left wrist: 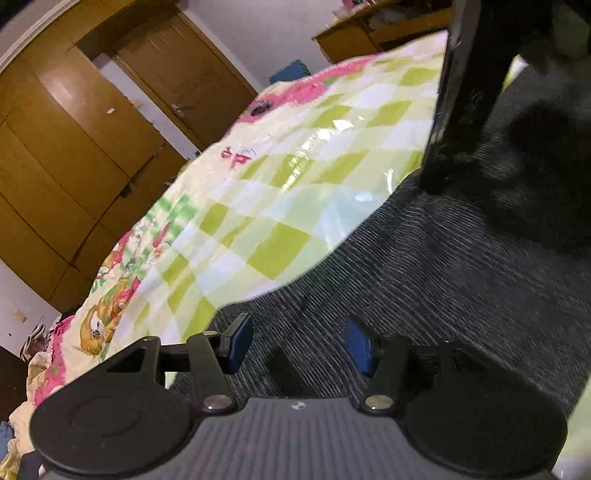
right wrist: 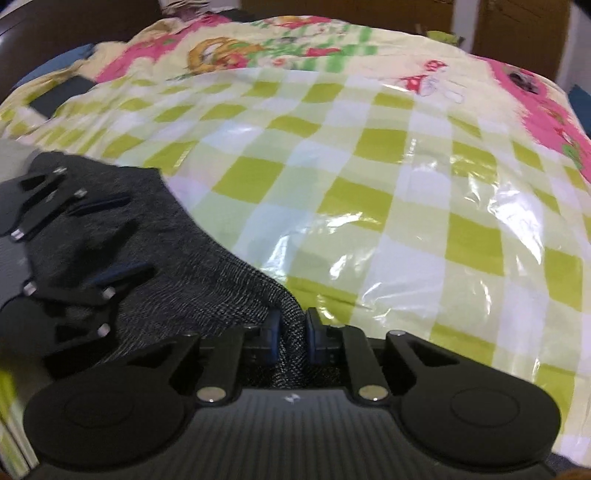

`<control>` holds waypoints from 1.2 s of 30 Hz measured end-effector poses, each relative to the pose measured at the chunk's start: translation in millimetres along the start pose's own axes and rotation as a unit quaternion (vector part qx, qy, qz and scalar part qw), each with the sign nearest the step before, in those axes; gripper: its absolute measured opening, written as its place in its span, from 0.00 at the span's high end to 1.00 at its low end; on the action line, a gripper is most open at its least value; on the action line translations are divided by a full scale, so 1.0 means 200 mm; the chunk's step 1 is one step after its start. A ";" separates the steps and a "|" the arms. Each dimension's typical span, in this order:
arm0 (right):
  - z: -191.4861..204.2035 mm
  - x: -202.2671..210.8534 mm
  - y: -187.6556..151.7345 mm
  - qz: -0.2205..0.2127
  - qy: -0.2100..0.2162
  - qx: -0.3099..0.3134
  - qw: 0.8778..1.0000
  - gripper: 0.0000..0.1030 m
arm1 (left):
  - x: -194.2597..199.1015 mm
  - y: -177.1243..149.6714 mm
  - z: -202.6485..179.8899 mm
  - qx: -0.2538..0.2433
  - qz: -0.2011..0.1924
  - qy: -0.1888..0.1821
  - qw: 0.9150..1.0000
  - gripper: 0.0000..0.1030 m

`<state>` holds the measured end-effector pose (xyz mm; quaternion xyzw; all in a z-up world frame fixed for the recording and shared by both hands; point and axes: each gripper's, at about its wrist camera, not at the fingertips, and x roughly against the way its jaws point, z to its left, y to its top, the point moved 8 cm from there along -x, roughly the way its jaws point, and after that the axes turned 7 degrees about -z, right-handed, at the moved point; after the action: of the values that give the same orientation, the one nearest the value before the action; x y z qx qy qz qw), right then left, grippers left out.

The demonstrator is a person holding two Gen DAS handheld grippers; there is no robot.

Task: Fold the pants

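Dark grey knit pants (left wrist: 461, 258) lie on a bed with a green-and-white checked cover (left wrist: 295, 166). My left gripper (left wrist: 295, 347) is open just above the pants, nothing between its blue pads. My right gripper (right wrist: 292, 332) is shut on a bunched edge of the pants (right wrist: 207, 280), which spread left from it over the cover (right wrist: 369, 177). In the right wrist view the left gripper (right wrist: 107, 240) hovers open over the pants at the left. In the left wrist view the right gripper (left wrist: 461, 92) stands at the upper right on the fabric.
Wooden wardrobe doors (left wrist: 74, 140) stand beyond the bed's left side. A wooden desk (left wrist: 369, 33) is at the far end. Pink cartoon-printed bedding (right wrist: 258, 48) borders the checked cover, and loose clothes (left wrist: 37, 343) lie at the bed's corner.
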<state>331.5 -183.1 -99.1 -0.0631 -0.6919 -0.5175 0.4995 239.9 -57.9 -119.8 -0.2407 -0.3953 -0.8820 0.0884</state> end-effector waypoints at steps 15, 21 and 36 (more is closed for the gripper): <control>-0.23 0.45 -0.48 -0.067 -0.093 -0.151 0.982 0.61 | 0.18 -0.05 -0.14 -0.034 0.016 -0.023 0.999 0.35; -0.58 0.72 -0.74 -0.110 -0.181 -0.269 0.939 0.67 | 0.26 -0.09 -0.14 -0.045 0.043 -0.027 0.998 0.34; -0.67 1.07 -0.95 -0.162 -0.280 -0.370 0.871 0.56 | 0.61 0.04 -0.30 0.029 0.036 -0.058 0.997 0.33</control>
<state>195.0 -467.3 -66.4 -0.2730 -0.5609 -0.7700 0.1338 114.7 -103.8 -89.4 -0.3033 -0.4163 -0.8508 0.1039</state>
